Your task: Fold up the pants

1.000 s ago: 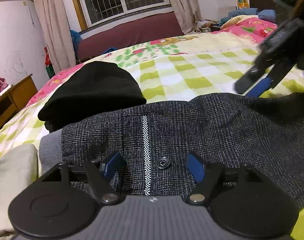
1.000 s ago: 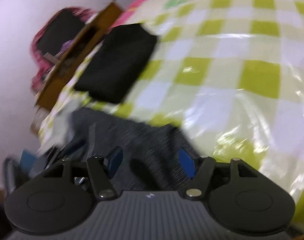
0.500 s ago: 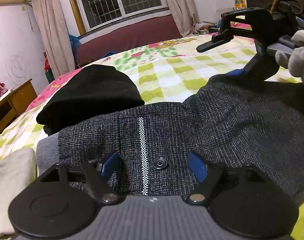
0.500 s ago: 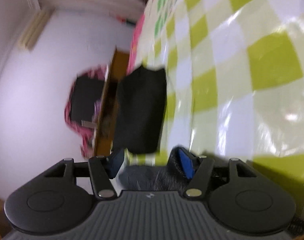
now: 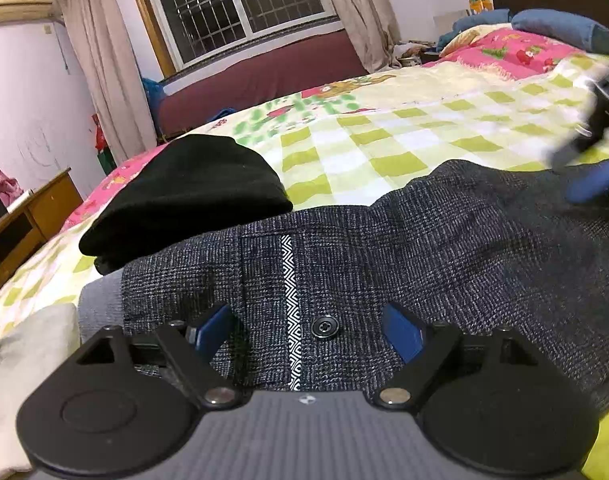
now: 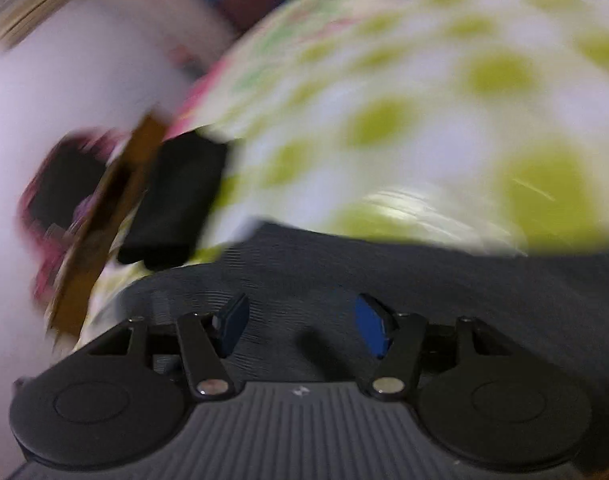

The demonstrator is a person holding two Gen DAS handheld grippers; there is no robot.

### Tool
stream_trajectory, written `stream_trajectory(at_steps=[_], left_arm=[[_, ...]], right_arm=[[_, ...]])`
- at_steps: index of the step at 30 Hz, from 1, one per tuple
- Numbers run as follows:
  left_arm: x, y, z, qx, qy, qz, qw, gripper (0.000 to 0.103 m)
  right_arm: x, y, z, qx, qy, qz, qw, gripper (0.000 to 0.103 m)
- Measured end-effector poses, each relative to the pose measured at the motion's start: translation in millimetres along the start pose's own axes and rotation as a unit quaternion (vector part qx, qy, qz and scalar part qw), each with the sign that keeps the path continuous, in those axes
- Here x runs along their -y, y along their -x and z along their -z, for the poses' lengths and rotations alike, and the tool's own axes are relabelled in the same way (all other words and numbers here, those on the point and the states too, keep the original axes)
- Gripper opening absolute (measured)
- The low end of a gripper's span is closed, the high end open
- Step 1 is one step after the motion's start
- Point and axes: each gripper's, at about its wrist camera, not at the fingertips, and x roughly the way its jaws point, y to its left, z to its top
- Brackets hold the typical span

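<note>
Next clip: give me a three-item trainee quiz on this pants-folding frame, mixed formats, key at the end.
1. True or false: the left gripper is open over the grey pants.
2. Which item lies on the bed beyond the pants' waistband? A. black folded garment B. red towel C. white shoe
3. Fill in: beside the pocket's patterned stripe sits a black ____.

Key: 1 true; 2 A; 3 button.

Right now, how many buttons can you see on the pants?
1. The button sits beside the white patterned stripe, between the left tool's fingers. Others may be hidden.
</note>
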Motion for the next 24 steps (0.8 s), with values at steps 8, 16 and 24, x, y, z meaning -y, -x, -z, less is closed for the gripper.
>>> stream_trajectory(at_steps=[8,16,24], left_arm=[[38,18,-3,0.006,-0.102,-0.046,0.9937,0.096],[86,51,-18,0.002,-0.154,0.009,0.988,0.096],[144,54,-50,0.004,-0.181,0.088,0.9796,0.096]], right_arm=[[89,142,28,0.147,-0.099,0.163,0.971,0.035],[134,251,34,0.255,-0.078,0.322,0.908,0.066],[182,284,34,0.241,-0.104,0.33,0.907,0.058]])
